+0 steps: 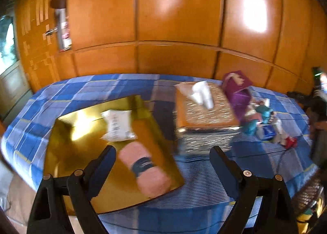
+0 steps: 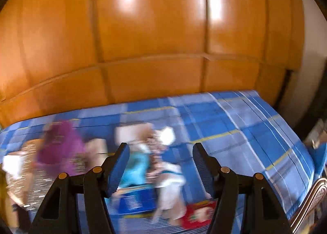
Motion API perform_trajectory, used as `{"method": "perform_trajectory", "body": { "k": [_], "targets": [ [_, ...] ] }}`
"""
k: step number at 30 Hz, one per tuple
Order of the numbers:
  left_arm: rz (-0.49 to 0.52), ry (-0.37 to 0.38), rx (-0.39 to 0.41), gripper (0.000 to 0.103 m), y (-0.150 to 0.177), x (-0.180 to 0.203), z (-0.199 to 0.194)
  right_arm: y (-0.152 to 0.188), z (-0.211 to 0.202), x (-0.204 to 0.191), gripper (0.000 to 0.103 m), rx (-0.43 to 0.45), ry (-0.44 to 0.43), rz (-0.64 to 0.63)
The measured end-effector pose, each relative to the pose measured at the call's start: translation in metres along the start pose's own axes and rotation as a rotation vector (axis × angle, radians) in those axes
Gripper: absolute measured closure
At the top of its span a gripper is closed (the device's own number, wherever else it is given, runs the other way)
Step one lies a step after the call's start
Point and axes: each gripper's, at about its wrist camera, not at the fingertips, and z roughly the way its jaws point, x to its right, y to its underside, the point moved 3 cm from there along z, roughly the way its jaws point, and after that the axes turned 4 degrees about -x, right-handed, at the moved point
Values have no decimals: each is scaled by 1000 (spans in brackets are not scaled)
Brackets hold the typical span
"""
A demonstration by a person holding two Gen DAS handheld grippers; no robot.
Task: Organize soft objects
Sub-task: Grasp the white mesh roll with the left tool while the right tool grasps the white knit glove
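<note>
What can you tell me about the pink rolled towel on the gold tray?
The pink rolled towel looks like soft terry cloth, rolled into a thick cylinder with a dark blue band around its middle. It lies on its side, slanting across the near right part of the shiny gold tray, which sits on the blue checked bedspread. A white packet lies just beyond its far end; blur hides whether they touch. The left gripper hangs open in front of it; no finger visibly touches it.

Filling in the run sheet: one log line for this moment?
left gripper: open, empty, above pink towel on gold tray | right gripper: open, empty, over pile of small items | bed
</note>
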Motion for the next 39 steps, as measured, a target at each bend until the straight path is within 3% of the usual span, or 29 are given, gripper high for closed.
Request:
{"method": "perform_trajectory", "body": {
  "k": [3,5,12,19,24,28,36,39],
  "targets": [
    [67,47,-2,10,-10,27,3,6,28,26,38,-61,20,86],
    [97,80,-15,10,-14,45,9,9,41,38,38,-130,-31,174],
    [199,226,-74,12,-35,125,33,16,43,49,38,-190,-134,273],
    [264,334,-139,36,-62,205,62,15,41,70,38,-187,-165,398],
    [286,329,-198,44,-81,253,94,17,44,82,38,-200,-196,467],
    [291,254,-239,52,-103,287,128,16,43,80,38,-196,-221,466],
    [187,139,-443,52,-149,302,212,18,47,83,38,-218,-279,496],
    [192,70,-468,52,-157,302,230,20,48,88,38,-224,-302,525]
  ]
}}
